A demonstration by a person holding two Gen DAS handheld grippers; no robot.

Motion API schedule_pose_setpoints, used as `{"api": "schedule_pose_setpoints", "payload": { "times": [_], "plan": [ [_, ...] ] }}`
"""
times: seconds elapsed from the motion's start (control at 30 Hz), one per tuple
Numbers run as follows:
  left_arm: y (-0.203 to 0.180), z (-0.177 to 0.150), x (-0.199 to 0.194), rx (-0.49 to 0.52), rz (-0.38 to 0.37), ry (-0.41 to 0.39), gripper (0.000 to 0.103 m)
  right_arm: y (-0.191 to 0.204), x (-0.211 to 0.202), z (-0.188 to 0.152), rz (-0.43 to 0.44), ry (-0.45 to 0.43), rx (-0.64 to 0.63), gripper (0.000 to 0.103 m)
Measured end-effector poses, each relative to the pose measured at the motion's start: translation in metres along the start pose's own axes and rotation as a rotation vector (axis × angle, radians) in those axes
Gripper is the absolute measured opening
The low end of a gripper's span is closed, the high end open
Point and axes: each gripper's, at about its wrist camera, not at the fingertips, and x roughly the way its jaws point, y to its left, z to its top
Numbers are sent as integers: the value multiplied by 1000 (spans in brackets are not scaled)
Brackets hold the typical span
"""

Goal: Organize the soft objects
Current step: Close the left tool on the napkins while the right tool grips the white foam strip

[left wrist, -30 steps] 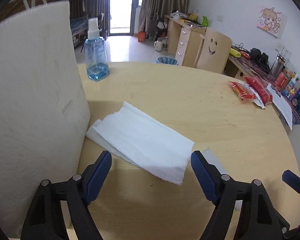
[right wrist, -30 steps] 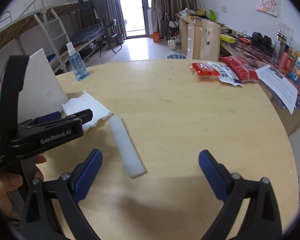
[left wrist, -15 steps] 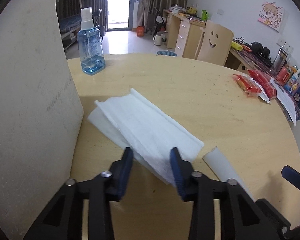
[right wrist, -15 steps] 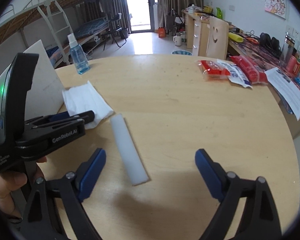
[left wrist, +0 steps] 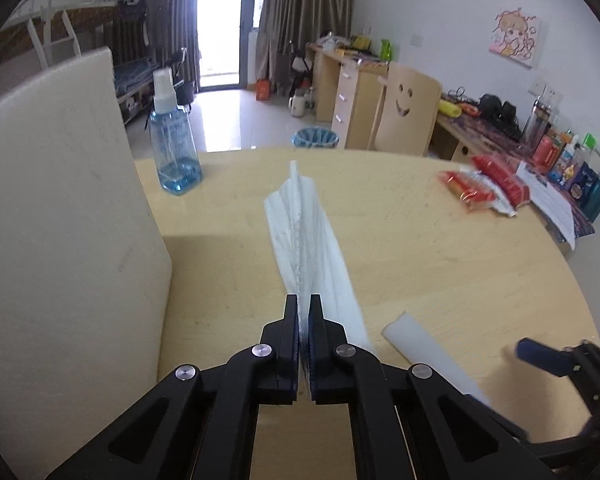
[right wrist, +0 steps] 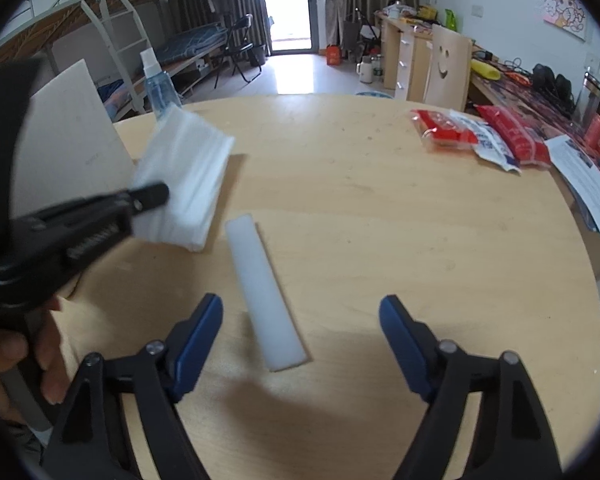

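Observation:
My left gripper (left wrist: 304, 308) is shut on a folded white paper towel (left wrist: 306, 236) and holds it lifted off the round wooden table (left wrist: 440, 256). In the right wrist view the towel (right wrist: 184, 184) hangs from the left gripper (right wrist: 156, 194), above the table's left part. A white foam strip (right wrist: 264, 292) lies flat on the table, just ahead of my right gripper (right wrist: 300, 320), which is open and empty. The strip also shows in the left wrist view (left wrist: 428, 350).
A tall white foam board (left wrist: 60, 240) stands at the table's left edge. A blue spray bottle (left wrist: 174, 148) stands behind it. Red snack packets (right wrist: 480, 136) and papers (right wrist: 588, 184) lie at the far right. A smiley-face chair (left wrist: 404, 110) stands beyond the table.
My left gripper closed on the paper towel and lifted it off the table, so it now hangs edge-on. The right gripper moved slightly closer to the foam strip and stays open.

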Motion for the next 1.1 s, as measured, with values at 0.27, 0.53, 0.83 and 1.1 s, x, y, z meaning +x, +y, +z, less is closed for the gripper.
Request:
{"api": "schedule_pose_setpoints", "payload": {
  "times": [0.27,0.53,0.83,1.1],
  "plan": [
    [5,1,-8,-5,-24,-5,3,11,13,-2,-2,38,-50,71],
    [3,0,-12,-2,-33,-16,3,19,20,-3,-30,51,-87,55],
    [5,-1,-19,-5,-57,-28,3,26,18,-3,-32,46,-112,25],
    [4,0,-28,0,-75,-50,3,19,10,-1,12,16,-55,18]
  ]
}}
